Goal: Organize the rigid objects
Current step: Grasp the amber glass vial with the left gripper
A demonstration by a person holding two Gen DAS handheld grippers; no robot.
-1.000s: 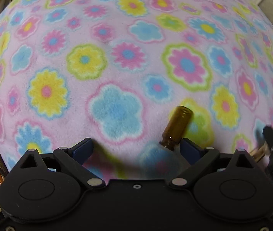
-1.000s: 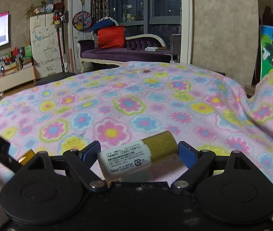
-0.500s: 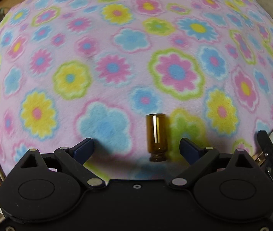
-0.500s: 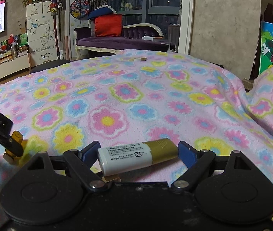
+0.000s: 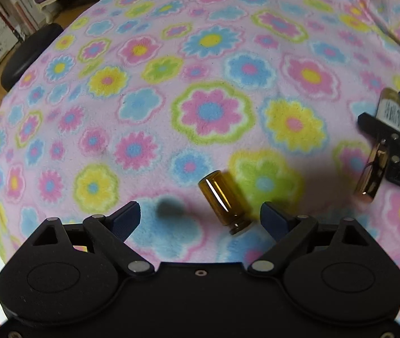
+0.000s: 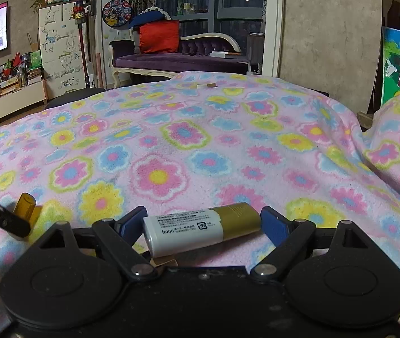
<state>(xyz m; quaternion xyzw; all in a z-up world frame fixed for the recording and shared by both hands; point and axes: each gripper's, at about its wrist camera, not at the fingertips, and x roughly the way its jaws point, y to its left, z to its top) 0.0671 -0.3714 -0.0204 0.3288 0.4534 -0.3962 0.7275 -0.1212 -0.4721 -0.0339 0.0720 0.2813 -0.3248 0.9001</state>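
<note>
A small amber glass vial point(image 5: 224, 201) lies on the flowered pink blanket point(image 5: 200, 84), between the open fingers of my left gripper point(image 5: 200, 217), nearer the right finger and touching neither. It also shows in the right wrist view point(image 6: 24, 204). A white tube with a gold cap point(image 6: 200, 226) lies crosswise between the fingers of my right gripper point(image 6: 204, 221); the jaws stand wide and I cannot tell if they press its ends. The tube point(image 5: 390, 109) and right gripper also show at the right edge of the left view. A shiny gold cylinder point(image 5: 371, 173) lies beneath that gripper.
The blanket rises in a fold at the right point(image 6: 391, 140). A small flat object point(image 6: 202, 86) lies at its far edge. A dark round stool point(image 5: 28, 56) stands left of the table. A sofa point(image 6: 177, 56), cabinet and TV are behind.
My left gripper has tilted up and turned, so the vial now leans left between its fingers and more of the blanket shows. The right gripper with the tube has sunk toward the blanket.
</note>
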